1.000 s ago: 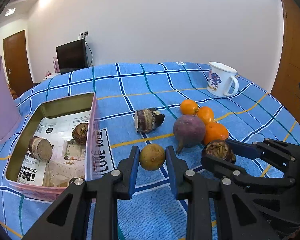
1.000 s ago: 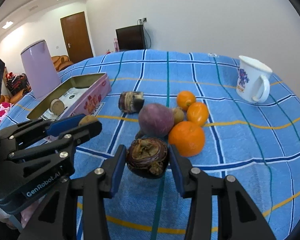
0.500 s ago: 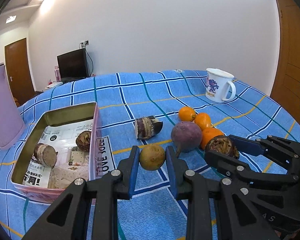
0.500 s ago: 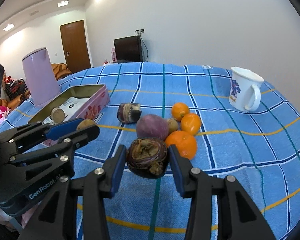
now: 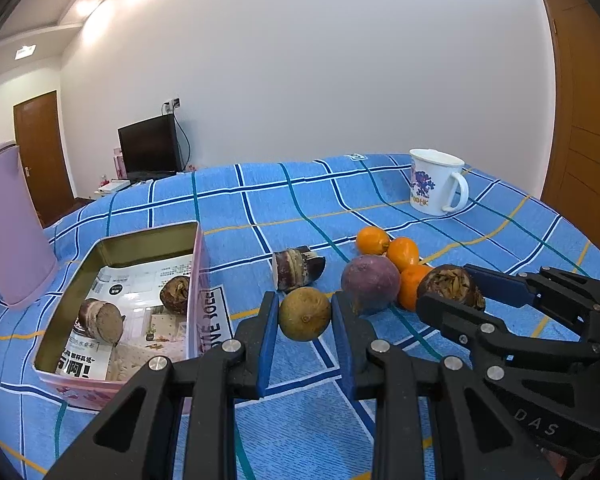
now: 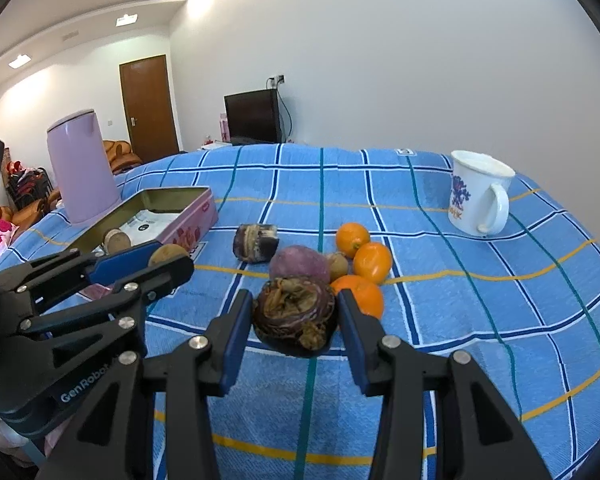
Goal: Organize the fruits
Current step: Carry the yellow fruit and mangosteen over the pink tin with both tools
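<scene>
While lifted above the cloth (image 5: 300,200), left gripper (image 5: 305,316) clamped on kiwi (image 5: 305,313); right gripper (image 6: 296,320) clamped on taro (image 6: 295,321), tin (image 5: 198,264) near left edge.

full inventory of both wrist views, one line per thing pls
tin box: 1, pink, gold inside, left on the cloth
dark fruit pieces in box: 2, brown-purple, on the paper lining
cut dark fruit: 1, on the cloth right of the box
purple fruit: 1, centre, beside the oranges
oranges: 3, clustered right of the purple fruit
small brown fruit: 1, among the cluster
mug: 1, white, far right
kettle: 1, lilac, behind the box
checked cloth: 1, blue
TV: 1, black, by the wall
left gripper: holds a brown round fruit
right gripper: holds a dark wrinkled fruit
</scene>
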The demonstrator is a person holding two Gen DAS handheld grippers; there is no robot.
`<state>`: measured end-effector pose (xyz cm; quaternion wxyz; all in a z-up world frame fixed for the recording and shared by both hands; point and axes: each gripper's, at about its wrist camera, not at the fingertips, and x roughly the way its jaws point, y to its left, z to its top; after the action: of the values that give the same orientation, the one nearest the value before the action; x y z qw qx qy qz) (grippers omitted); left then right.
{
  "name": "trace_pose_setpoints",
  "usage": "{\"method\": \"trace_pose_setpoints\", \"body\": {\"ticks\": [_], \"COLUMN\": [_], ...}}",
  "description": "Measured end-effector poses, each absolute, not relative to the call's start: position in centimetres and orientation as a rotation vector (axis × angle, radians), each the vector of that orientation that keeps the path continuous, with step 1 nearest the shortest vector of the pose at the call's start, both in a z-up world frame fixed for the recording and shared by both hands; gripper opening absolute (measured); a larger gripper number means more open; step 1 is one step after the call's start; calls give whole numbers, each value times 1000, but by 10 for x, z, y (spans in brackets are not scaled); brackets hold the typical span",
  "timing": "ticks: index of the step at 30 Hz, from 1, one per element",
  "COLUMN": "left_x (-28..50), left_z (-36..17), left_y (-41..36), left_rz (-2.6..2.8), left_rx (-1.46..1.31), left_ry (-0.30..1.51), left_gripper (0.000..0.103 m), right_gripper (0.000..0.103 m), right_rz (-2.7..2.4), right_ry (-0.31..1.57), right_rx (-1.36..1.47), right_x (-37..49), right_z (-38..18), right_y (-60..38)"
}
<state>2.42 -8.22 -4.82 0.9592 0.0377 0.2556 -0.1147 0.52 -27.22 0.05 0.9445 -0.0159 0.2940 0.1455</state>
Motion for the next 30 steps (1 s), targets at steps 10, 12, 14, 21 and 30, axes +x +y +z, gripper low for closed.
{"method": "trace_pose_setpoints", "body": {"ticks": [10, 12, 14, 21, 30], "left_x": [19, 18, 17, 10, 1], "left_z": [-46, -46, -45, -42, -38], "left_y": [-82, -82, -82, -82, -83], "left_rz": [-224, -222, -220, -210, -196], "left_rx": [78, 80, 80, 90, 113], "left_ry": [489, 483, 475, 441, 394], "left_gripper": [29, 29, 29, 29, 28], "right_gripper": [46, 46, 46, 46, 46], "right_rz": [279, 276, 274, 255, 222], "right_ry": [553, 547, 542, 512, 486], "right_rx": [-37, -38, -37, -42, -62], "right_x": [-2, -3, -4, -9, -11], "right_z": [5, 5, 6, 8, 11], "right_y": [-273, -273, -273, -274, -273]}}
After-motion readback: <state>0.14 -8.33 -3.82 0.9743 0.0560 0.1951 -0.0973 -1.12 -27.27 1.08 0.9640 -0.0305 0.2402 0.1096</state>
